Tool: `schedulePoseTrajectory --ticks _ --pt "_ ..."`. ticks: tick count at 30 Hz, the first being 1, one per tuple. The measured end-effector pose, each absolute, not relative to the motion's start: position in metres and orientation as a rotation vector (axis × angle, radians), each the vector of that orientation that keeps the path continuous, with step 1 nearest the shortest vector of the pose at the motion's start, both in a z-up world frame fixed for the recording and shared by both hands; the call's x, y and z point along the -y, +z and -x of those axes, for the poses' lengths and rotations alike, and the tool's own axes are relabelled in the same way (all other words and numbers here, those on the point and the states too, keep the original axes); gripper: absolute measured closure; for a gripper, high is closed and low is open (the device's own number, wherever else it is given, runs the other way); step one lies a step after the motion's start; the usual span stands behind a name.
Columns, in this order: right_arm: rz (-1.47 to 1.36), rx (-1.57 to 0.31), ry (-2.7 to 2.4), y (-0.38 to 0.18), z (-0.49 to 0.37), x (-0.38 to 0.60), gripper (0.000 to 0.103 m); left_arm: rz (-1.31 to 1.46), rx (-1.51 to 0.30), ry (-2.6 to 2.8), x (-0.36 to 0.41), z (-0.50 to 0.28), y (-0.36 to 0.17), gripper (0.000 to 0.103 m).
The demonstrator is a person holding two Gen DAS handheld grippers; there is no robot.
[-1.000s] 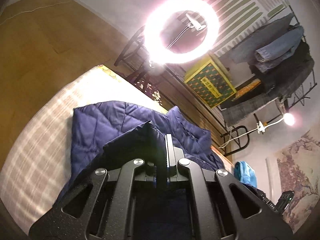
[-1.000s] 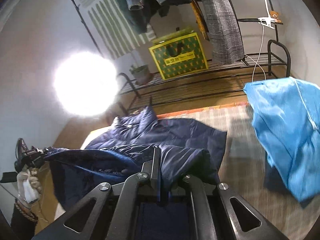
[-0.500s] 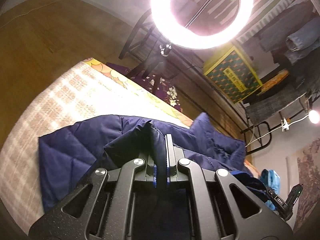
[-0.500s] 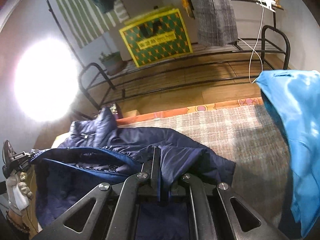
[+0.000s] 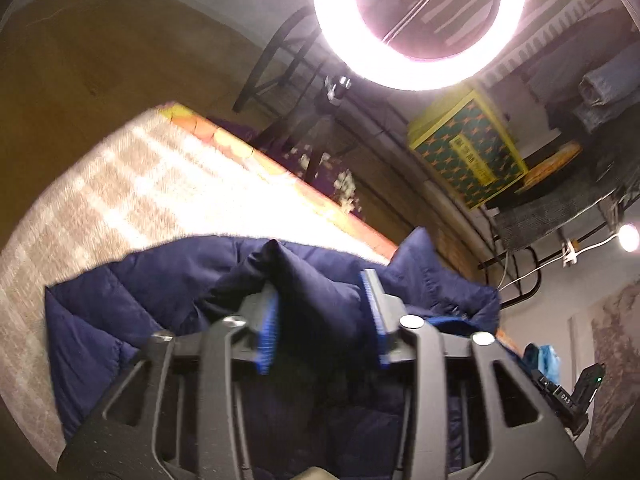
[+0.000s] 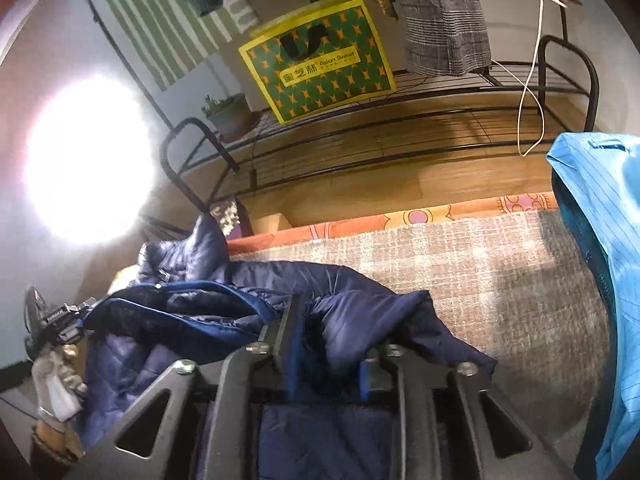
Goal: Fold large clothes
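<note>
A navy quilted jacket lies on a checked beige cover, folded over on itself. In the left wrist view my left gripper is open, its blue-padded jaws apart with a fold of the jacket loose between them. In the right wrist view my right gripper is also open, with jacket fabric bunched between its jaws. The jacket's collar points toward the far edge. The left gripper and the hand on it show at the left of the right wrist view.
A bright ring light stands beyond the far edge. A black metal rack holds a yellow-green bag and hanging clothes. A light blue garment lies at the right. An orange patterned border runs along the far edge.
Both grippers have opened and let go of the jacket fold that they held shut before. The jacket has come down lower onto the cover.
</note>
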State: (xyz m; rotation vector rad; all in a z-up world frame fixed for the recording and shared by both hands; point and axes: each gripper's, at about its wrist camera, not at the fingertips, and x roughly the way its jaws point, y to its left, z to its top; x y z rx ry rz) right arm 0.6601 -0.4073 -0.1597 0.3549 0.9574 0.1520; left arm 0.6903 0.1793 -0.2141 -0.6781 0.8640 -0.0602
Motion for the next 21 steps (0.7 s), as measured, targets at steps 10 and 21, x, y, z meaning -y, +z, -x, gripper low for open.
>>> schedulePoseTrajectory --ticks 10,21 --pt "-0.204 -0.835 0.207 -0.120 -0.634 0.395 0.056 0.427 -0.801 -0.118 -0.162 -0.667 -0.180 0.052" --pt "0.074 -0.882 0.170 -0.160 -0.673 0.323 0.056 0.145 -0.897 0.011 -0.106 -0.720 -0.225 0.052"
